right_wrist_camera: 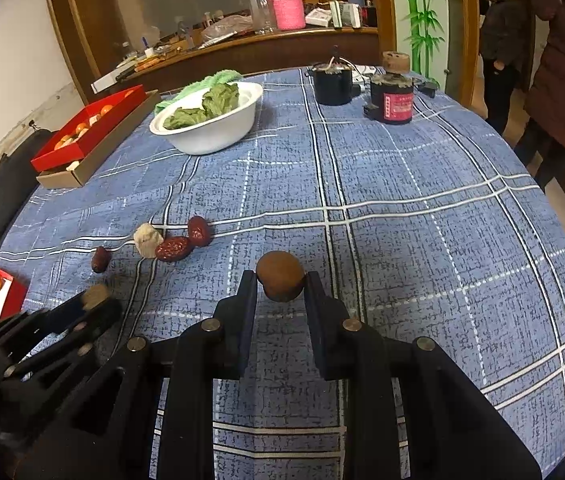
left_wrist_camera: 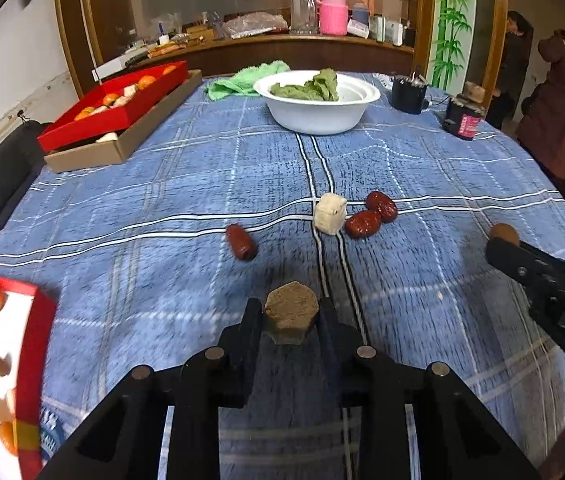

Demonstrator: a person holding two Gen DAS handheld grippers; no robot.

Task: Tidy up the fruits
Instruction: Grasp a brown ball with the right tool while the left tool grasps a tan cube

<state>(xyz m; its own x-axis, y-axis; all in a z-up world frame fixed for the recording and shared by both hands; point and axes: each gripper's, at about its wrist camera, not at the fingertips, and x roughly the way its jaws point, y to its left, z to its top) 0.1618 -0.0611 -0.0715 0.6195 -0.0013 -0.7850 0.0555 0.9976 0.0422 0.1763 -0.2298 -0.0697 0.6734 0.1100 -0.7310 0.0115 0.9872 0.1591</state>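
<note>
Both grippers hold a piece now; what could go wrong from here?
1. The left gripper grips the hexagonal tan block only at its fingertips, so it may slip.
2. The right gripper pinches a round brown piece, which could roll out.
3. The red box lies close by the left gripper, which might knock it.

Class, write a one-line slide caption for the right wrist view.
Right gripper shut on a round brown fruit above the blue plaid tablecloth.

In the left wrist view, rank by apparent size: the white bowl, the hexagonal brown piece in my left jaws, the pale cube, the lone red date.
1. white bowl, clearly largest, though farthest away
2. hexagonal brown piece, enlarged by nearness to the camera
3. pale cube and lone red date: too alike to rank
</note>
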